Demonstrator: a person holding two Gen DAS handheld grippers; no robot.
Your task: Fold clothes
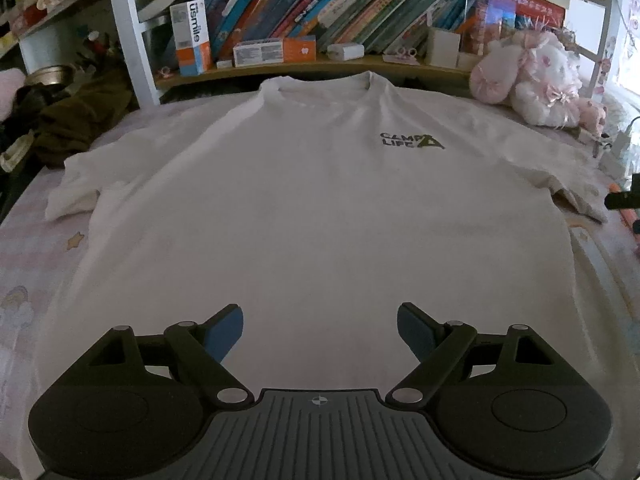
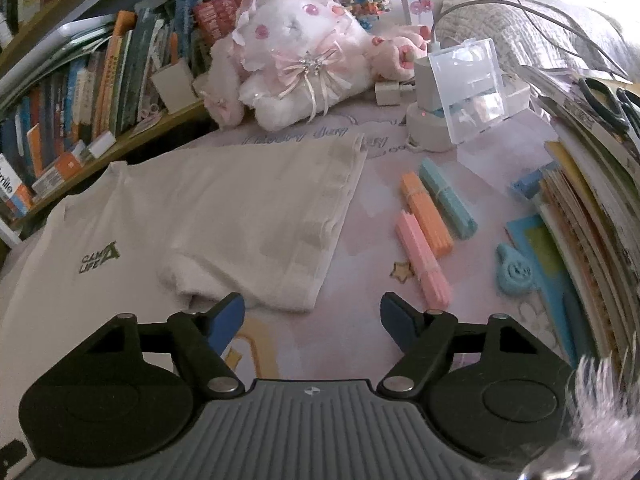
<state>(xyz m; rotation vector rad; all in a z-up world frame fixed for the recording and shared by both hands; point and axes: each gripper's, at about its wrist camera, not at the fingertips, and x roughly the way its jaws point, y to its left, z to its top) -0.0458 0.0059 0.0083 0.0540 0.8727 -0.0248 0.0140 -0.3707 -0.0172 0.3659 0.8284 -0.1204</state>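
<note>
A white T-shirt (image 1: 320, 208) with a green "CAMP LIFE" logo (image 1: 412, 141) lies spread flat, front up, collar far from me, on a pink patterned cover. My left gripper (image 1: 320, 330) is open and empty above the shirt's lower middle. In the right wrist view the shirt's right sleeve (image 2: 260, 220) lies spread toward the right, and the logo (image 2: 100, 259) shows at left. My right gripper (image 2: 312, 324) is open and empty just before the sleeve's hem, its left fingertip (image 2: 226, 320) at the cloth edge.
A bookshelf (image 1: 320, 20) runs behind the collar. A pink plush toy (image 2: 296, 60) sits at the far right. Three coloured bundles (image 2: 432, 220), a blue clip (image 2: 514, 272), a clear plastic box (image 2: 468, 92) and stacked books (image 2: 592, 200) lie right of the sleeve. Dark clothes (image 1: 68, 120) lie at far left.
</note>
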